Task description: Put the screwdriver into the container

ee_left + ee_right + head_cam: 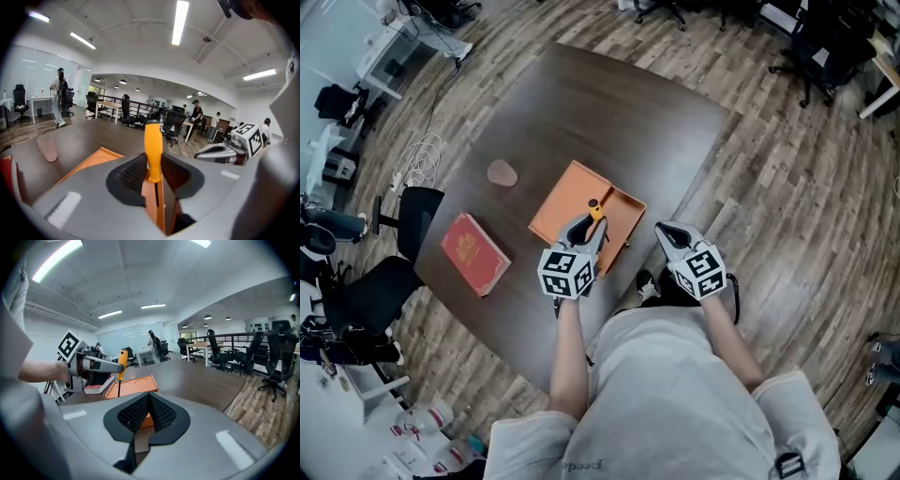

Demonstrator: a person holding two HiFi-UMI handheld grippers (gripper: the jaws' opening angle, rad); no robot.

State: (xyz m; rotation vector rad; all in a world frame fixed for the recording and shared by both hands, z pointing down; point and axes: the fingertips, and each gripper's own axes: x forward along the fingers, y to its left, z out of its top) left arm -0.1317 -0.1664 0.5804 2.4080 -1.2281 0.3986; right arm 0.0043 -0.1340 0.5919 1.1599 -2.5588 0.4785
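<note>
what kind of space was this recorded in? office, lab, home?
Most likely an open-plan office: black swivel office chairs at light wooden desks, long ceiling strip lights, and wood-plank flooring throughout.

I am logging these off-task items:
- a dark brown table (609, 103), filling the middle of the scene
- a red book (474, 252), lying flat at its near left edge
- a pale pink cup (502, 172), standing farther back
- a black office chair (389, 272), sitting left of the table
- white cables (420, 159), trailing over the wood floor (787, 206)
</note>
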